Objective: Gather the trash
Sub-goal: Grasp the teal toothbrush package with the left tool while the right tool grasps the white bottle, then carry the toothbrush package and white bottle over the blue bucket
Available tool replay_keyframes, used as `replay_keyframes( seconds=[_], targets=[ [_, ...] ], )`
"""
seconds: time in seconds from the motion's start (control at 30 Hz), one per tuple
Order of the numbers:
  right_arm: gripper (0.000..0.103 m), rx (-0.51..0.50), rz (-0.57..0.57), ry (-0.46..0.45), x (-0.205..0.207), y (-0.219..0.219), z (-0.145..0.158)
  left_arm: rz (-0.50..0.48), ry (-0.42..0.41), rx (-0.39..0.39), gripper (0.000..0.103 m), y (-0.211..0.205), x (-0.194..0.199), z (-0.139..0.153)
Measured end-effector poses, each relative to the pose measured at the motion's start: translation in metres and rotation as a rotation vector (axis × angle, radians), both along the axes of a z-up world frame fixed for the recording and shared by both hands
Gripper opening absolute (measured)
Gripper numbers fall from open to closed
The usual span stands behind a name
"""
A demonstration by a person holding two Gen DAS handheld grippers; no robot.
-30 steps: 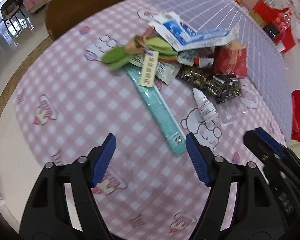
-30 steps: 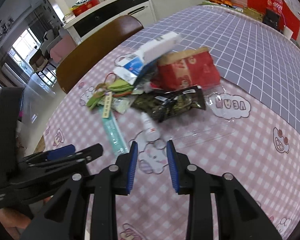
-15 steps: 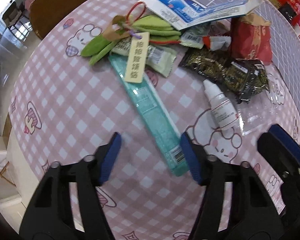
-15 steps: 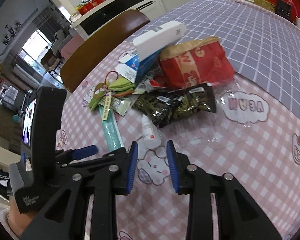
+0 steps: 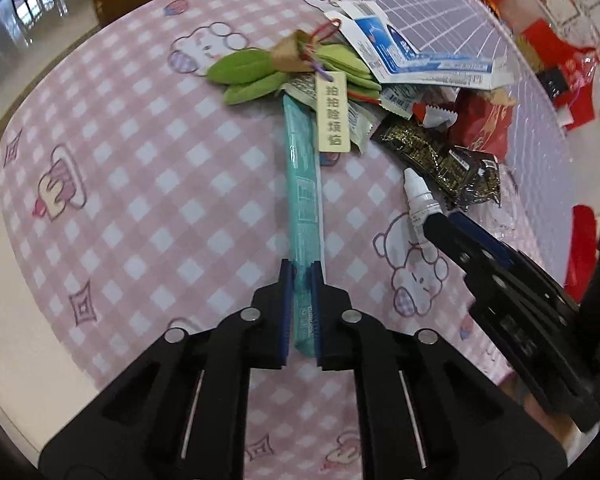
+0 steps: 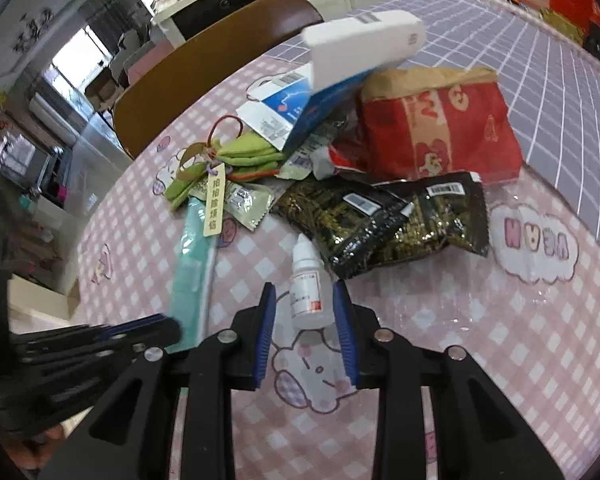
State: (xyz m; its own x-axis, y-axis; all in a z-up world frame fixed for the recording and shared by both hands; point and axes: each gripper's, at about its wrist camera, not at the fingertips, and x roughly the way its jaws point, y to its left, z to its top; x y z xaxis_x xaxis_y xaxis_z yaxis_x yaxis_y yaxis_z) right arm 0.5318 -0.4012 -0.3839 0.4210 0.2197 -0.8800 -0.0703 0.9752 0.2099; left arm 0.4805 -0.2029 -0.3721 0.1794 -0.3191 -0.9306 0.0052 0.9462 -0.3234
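A long teal packet (image 5: 304, 184) lies on the pink checked tablecloth (image 5: 140, 200), its far end under the trash pile. My left gripper (image 5: 301, 270) is over its near end, jaws closing, and both blue pads press the packet's edges. A small white dropper bottle (image 6: 308, 288) lies to the right of the packet. My right gripper (image 6: 304, 292) stands open around the bottle, with a gap at each pad. In the left wrist view the bottle (image 5: 418, 196) shows at the tip of the right gripper (image 5: 444, 220).
The pile behind holds green leaf-shaped pieces with a cream tag (image 5: 332, 112), a blue and white carton (image 6: 300, 100), a red paper bag (image 6: 436, 120), a dark snack bag (image 6: 400, 224) and a clear wrapper (image 6: 540, 300). A brown chair back (image 6: 204, 64) stands past the table's far edge.
My left gripper came down over the teal packet's near end and its wide jaws closed on it. The right gripper advanced until the dropper bottle sat between its fingers.
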Motion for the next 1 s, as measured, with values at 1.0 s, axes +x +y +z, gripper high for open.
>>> replay_keyframes(
  seconds=[1.0],
  targets=[
    [0.024, 0.189, 0.249, 0.12, -0.074, 0.253, 0.009, 0.267, -0.053, -0.143, 0.007, 0.246, -0.13, 0.038]
  ],
)
